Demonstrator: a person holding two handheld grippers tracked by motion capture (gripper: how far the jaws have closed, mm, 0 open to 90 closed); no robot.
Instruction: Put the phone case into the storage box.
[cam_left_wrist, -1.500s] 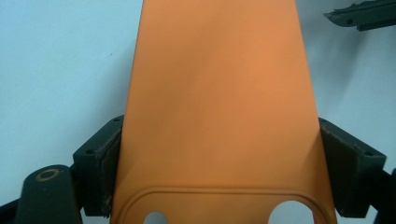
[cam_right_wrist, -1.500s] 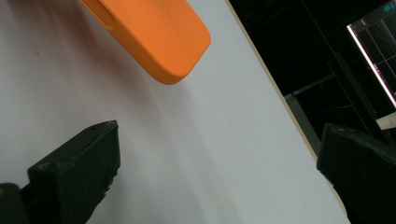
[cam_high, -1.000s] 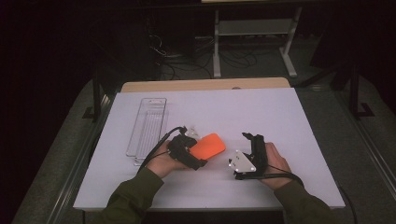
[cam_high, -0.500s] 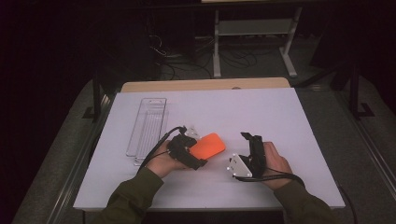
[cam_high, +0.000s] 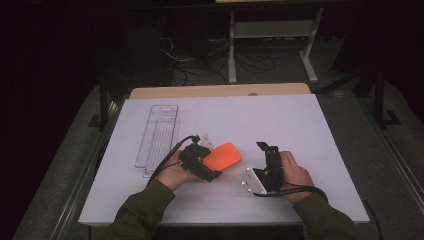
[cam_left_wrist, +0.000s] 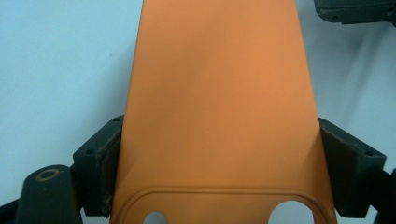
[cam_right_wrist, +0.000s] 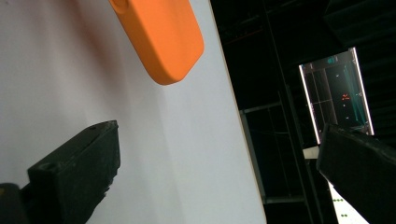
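An orange phone case (cam_high: 223, 155) is held just above the white table top (cam_high: 280, 120), left of centre. My left gripper (cam_high: 204, 164) is shut on its near end. In the left gripper view the case (cam_left_wrist: 219, 93) runs up between the two black pads (cam_left_wrist: 105, 163), which press on its long edges, and two cut-out holes show at the bottom. My right gripper (cam_high: 267, 149) is a short way to the right of the case, apart from it, open and with nothing in it. The right gripper view has the case's rounded end (cam_right_wrist: 159, 32) ahead of the wide-apart jaws of my right gripper (cam_right_wrist: 217, 172).
A clear plastic tray (cam_high: 159, 132) lies lengthwise at the table's left. A wooden edge (cam_high: 215, 91) runs along the far side. A metal shelf frame (cam_high: 270, 30) and cables stand on the dark floor beyond. The right gripper view shows a lit screen (cam_right_wrist: 336, 93) past the table edge.
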